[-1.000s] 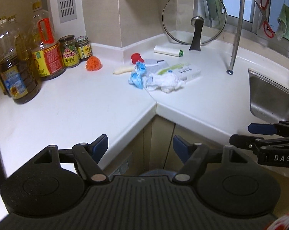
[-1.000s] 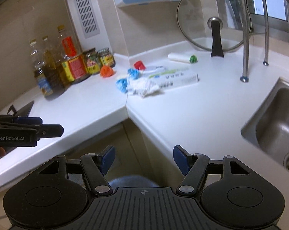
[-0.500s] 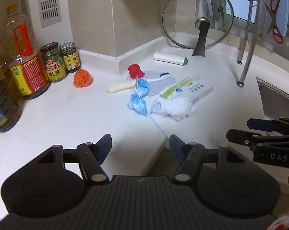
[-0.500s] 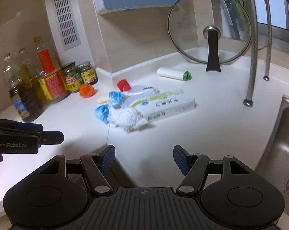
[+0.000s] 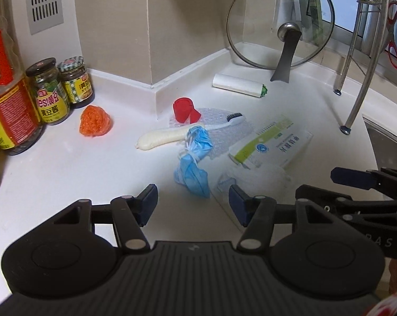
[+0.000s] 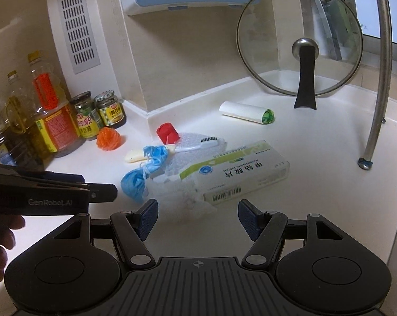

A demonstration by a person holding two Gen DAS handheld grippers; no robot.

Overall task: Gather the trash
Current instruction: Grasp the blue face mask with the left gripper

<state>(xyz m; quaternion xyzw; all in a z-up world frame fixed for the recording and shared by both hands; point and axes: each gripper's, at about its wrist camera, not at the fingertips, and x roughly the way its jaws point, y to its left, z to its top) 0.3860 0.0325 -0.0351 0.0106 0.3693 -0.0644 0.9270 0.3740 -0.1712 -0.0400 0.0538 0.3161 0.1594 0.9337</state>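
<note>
Trash lies in a heap on the white counter corner: two crumpled blue masks (image 5: 192,158) (image 6: 143,169), a crumpled white tissue (image 5: 253,177) (image 6: 184,197), a white-and-green medicine box (image 5: 271,143) (image 6: 235,175), a toothbrush (image 5: 226,122) (image 6: 195,144) on bubble wrap, a red cap (image 5: 184,110) (image 6: 167,133), a cream sausage-shaped piece (image 5: 163,137) and an orange net ball (image 5: 95,121) (image 6: 109,138). My left gripper (image 5: 193,204) is open, just short of the lower mask. My right gripper (image 6: 197,217) is open, just short of the tissue.
Oil bottles (image 6: 44,121) and sauce jars (image 5: 51,90) stand at the left wall. A glass lid (image 5: 280,26) leans in the back corner, with a white roll (image 5: 238,84) in front. A metal rack leg (image 6: 375,121) and the sink (image 5: 388,137) are at the right.
Both grippers have moved forward and lower toward the trash heap, which now fills more of each view. Both stay open and empty.
</note>
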